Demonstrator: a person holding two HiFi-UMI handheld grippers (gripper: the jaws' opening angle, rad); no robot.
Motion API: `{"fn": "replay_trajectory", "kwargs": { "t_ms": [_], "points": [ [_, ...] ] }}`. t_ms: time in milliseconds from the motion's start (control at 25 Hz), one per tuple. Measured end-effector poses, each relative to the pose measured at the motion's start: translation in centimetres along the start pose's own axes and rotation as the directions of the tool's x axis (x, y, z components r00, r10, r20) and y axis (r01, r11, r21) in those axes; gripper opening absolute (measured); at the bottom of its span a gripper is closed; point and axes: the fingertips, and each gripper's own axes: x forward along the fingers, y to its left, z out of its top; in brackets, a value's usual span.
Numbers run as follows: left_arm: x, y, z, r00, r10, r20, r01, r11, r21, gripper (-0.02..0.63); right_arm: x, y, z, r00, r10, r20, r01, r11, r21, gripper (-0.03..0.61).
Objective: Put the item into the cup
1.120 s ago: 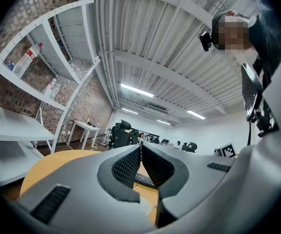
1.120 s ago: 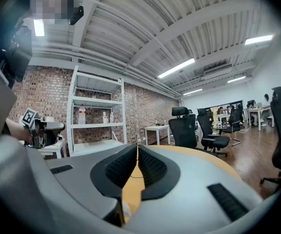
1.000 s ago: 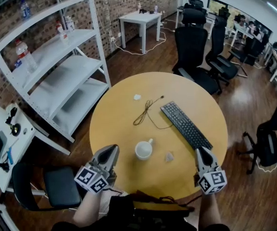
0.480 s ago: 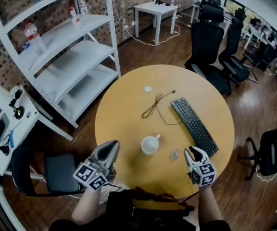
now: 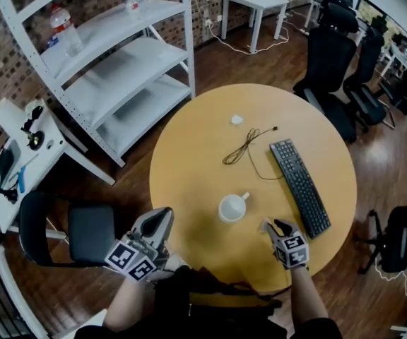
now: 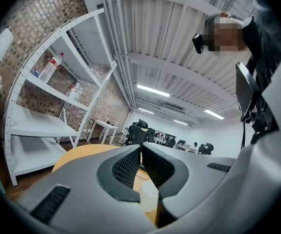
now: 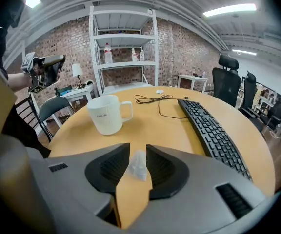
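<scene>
A white mug (image 5: pixel 232 207) stands upright on the round wooden table (image 5: pixel 189 161), its handle towards the keyboard. In the right gripper view the mug (image 7: pixel 105 113) is ahead and to the left. The item (image 7: pixel 138 165), a small crumpled clear-white lump, lies on the table between the jaws of my right gripper (image 7: pixel 138 152), which stand open round it. In the head view my right gripper (image 5: pixel 273 225) is just right of the mug. My left gripper (image 5: pixel 162 217) hangs shut off the table's front left edge. In its own view the left gripper (image 6: pixel 141 150) points towards the mug (image 6: pixel 149 197).
A black keyboard (image 5: pixel 299 186) lies to the right of the mug, with a thin dark cable (image 5: pixel 244 145) and a small white object (image 5: pixel 237 119) beyond. A black chair (image 5: pixel 76 233) stands by my left gripper. White shelving (image 5: pixel 119 69) and office chairs (image 5: pixel 331 55) surround the table.
My right gripper has moved forward and left from the table's near edge to the item, and its jaws now stand round it. The left gripper has stayed put.
</scene>
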Motion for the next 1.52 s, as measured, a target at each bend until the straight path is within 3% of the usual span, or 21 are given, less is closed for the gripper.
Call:
{"fn": "replay_trajectory", "kwargs": {
  "t_ms": [440,640,840,1160,1520],
  "points": [
    [-1.2,0.9,-0.7,0.999,0.049,-0.022,-0.049,0.998,-0.027,0.0,2.8,0.4,-0.7,0.996,0.046,-0.078,-0.045,0.999,0.012,0.107],
    [-1.1,1.0,-0.7,0.998,0.049,-0.03,-0.049,0.998,-0.025,0.0,2.8,0.5,-1.1,0.996,0.038,-0.08,-0.037,0.999,0.012,0.004],
    [-0.2,0.8,-0.6,0.999,0.024,-0.032,-0.025,0.999,-0.02,0.0,1.7,0.0,-0.2,0.999,0.017,-0.044,-0.016,1.0,0.016,0.0],
    [0.6,0.5,-0.1,1.0,-0.009,-0.022,0.009,1.0,-0.008,0.0,-2.1,0.5,7.9,0.988,-0.001,0.155,-0.001,1.0,0.008,0.0],
    [-0.7,1.6,1.2,1.0,0.018,0.022,-0.019,1.0,0.009,0.0,-3.2,4.8,16.6,0.953,0.082,0.293,-0.051,0.993,-0.11,0.0]
  ]
}}
